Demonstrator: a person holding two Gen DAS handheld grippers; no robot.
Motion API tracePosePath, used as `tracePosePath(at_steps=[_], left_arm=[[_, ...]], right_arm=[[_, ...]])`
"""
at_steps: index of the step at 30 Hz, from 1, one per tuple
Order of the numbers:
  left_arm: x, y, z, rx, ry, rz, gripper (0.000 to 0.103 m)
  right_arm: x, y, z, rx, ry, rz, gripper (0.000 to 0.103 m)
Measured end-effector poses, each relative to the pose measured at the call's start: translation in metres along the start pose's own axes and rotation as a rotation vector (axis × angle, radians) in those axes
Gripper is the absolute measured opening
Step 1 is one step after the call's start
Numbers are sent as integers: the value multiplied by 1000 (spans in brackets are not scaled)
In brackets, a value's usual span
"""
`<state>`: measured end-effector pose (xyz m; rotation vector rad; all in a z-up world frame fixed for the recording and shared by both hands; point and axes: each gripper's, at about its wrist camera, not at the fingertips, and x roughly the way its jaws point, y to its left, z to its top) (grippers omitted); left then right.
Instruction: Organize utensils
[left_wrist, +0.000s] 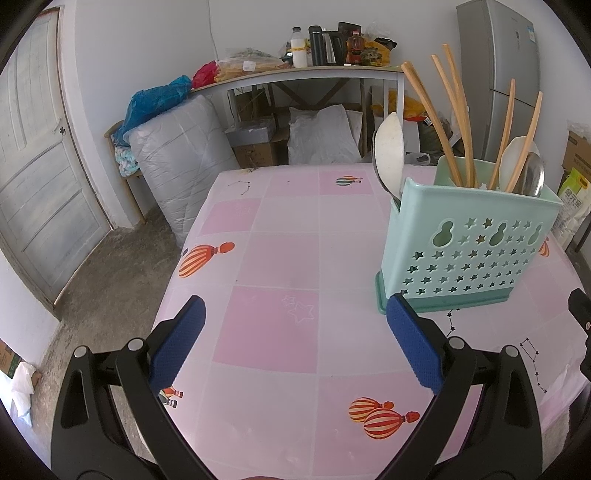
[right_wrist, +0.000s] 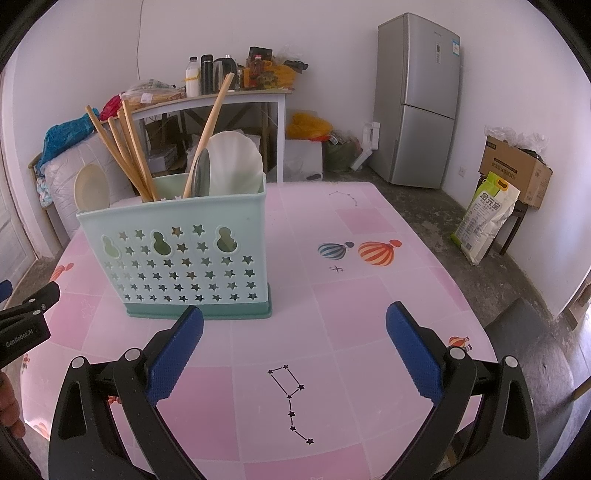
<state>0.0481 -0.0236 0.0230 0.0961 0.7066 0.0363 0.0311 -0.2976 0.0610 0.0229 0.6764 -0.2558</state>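
Covering most of both views, the table (right_wrist: 369, 295) wears a pink checked cloth and shows no loose utensil anywhere on what can be seen of it. Near its middle stands the holder (right_wrist: 184, 258), a mint caddy pierced with stars, upright on its base. Inside it lean the chopsticks (right_wrist: 125, 155), with the spoons (left_wrist: 389, 151) poking up among them. Both sets of tongs, left tongs (left_wrist: 295, 343) and right tongs (right_wrist: 295, 347), hover spread wide and empty just short of the holder. To my eye the sorting looks finished, or nearly so; nothing visible remains to collect.
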Motion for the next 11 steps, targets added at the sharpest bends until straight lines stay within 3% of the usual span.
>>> tracePosePath(at_steps=[11], left_arm=[[2, -2, -2, 4, 11, 0, 94]], right_arm=[[0, 1, 0, 2, 0, 0, 96]])
